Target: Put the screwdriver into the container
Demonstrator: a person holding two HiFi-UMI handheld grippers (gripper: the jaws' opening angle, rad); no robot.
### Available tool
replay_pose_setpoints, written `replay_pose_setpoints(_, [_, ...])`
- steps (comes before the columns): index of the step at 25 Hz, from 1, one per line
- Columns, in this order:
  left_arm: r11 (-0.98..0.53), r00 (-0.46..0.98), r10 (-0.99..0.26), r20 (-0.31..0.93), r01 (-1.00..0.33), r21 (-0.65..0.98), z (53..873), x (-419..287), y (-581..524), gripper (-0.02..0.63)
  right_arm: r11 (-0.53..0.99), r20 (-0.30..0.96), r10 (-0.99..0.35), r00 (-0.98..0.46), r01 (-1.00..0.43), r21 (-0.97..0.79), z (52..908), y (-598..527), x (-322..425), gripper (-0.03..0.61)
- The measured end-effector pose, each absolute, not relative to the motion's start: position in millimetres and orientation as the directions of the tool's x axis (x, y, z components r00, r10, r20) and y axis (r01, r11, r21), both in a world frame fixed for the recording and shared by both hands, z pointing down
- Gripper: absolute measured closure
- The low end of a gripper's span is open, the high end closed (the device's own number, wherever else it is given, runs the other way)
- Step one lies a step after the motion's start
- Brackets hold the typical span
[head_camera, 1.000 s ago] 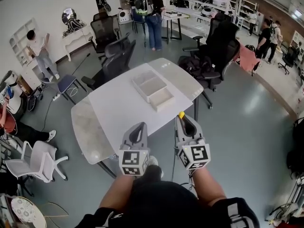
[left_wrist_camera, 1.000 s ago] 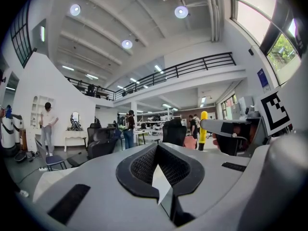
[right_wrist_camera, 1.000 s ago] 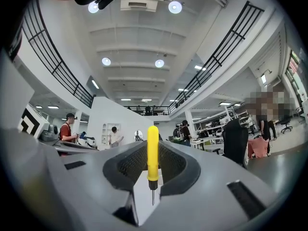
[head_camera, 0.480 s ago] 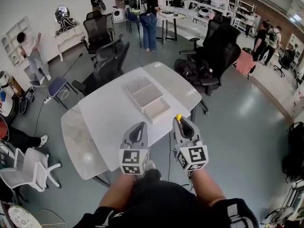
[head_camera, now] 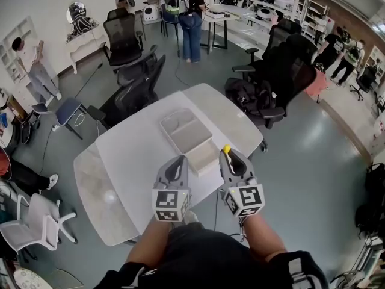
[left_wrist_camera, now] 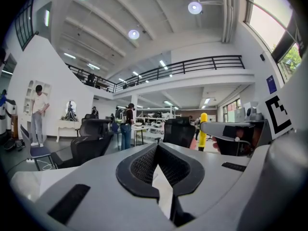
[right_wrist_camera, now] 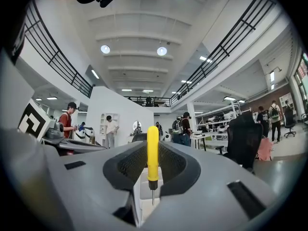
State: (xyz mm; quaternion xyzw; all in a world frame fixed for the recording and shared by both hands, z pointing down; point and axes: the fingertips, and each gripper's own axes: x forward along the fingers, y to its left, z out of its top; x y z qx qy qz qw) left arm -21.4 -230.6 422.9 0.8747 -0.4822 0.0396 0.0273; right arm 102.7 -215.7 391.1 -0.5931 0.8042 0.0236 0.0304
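Note:
A yellow-handled screwdriver (head_camera: 227, 149) stands upright between the jaws of my right gripper (head_camera: 230, 153), handle up and metal tip down. In the right gripper view the screwdriver (right_wrist_camera: 152, 153) fills the middle of the gap, and my right gripper (right_wrist_camera: 151, 146) is shut on it. The white container (head_camera: 191, 138), a shallow tray with compartments, lies on the pale table (head_camera: 132, 155) just beyond both grippers. My left gripper (head_camera: 177, 160) is level beside the right one, over the table's near edge. Its jaws (left_wrist_camera: 156, 148) stand nearly together with nothing between them.
Black office chairs stand at the table's far side (head_camera: 135, 92) and far right (head_camera: 283, 59). A white chair (head_camera: 30, 221) sits on the floor at the left. People stand at the back (head_camera: 191, 17) and by the left wall (head_camera: 30, 59).
Both grippers have come forward together toward the table. The table and container now sit closer, the container right in front of the jaws. The screwdriver stays held in the right gripper.

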Motion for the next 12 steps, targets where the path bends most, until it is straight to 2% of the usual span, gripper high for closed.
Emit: replay_pose_setpoints(12, [-0.528,0.531,-0.834,0.148,-0.847,0.064,448.9,-42.2,-348.8,0.607,0.315,0.024,-0.949,-0.314,-0.949,0.026,414.5,-343.0,86.1,0.514])
